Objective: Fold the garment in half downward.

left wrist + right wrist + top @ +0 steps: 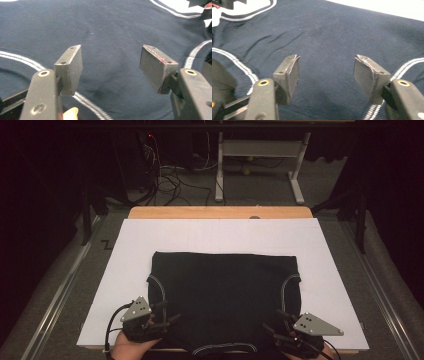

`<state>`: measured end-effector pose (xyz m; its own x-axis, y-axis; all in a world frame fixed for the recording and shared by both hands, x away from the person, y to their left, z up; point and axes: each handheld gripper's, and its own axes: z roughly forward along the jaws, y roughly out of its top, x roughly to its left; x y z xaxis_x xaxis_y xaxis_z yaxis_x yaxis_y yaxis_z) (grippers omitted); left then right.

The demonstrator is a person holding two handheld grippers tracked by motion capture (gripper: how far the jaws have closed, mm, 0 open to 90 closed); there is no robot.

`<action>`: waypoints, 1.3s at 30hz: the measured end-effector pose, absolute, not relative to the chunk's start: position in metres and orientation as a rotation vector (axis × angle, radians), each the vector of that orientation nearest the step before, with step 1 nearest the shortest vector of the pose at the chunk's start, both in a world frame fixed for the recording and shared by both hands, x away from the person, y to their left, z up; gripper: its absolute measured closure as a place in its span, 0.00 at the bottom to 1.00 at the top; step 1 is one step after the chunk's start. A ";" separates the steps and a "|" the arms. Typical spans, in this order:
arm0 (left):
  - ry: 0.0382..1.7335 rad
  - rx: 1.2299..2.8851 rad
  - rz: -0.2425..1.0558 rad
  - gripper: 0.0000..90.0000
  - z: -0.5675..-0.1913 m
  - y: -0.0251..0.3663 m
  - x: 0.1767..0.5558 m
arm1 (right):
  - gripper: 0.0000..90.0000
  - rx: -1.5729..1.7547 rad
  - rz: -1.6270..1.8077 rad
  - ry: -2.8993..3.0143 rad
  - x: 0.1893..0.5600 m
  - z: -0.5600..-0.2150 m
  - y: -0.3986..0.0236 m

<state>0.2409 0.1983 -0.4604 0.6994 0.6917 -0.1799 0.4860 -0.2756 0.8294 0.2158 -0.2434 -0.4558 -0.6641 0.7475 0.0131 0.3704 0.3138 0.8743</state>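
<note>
Under your left gripper (111,68) the dark navy garment (225,295) is soft matt knit cloth, its white-striped trim (22,60) ribbed. Your right gripper (327,76) has scuffed, dull dark pads (367,75) on matt black plastic arms. Beyond both lie a smooth white paper sheet (220,235) and a wooden table edge (220,212).

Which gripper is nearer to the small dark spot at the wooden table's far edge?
Right. The right gripper lies more nearly below the spot; the left gripper lies far to its left.
</note>
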 end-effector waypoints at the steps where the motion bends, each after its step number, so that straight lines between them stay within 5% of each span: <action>1: 0.918 1.935 0.274 0.33 -0.461 0.200 0.243 | 0.37 1.003 1.293 2.186 0.217 -0.457 -0.245; 6: 0.962 1.918 0.306 0.33 -0.464 0.213 0.251 | 0.27 1.078 1.304 2.152 0.224 -0.461 -0.252; 23: 1.040 1.860 0.304 0.09 -0.465 0.243 0.270 | 0.01 1.187 1.283 2.049 0.237 -0.462 -0.267; 25: 1.059 1.857 0.299 0.00 -0.465 0.244 0.274 | 0.00 1.185 1.282 2.051 0.238 -0.462 -0.267; 39: 1.071 1.819 0.305 0.00 -0.460 0.248 0.297 | 0.00 1.045 1.305 2.044 0.255 -0.437 -0.226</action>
<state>0.2968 0.2477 -0.4604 0.5821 0.7776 -0.2376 0.5353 -0.1465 0.8319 0.2547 -0.2262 -0.4369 -0.5832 0.8123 -0.0045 0.3379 0.2476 0.9080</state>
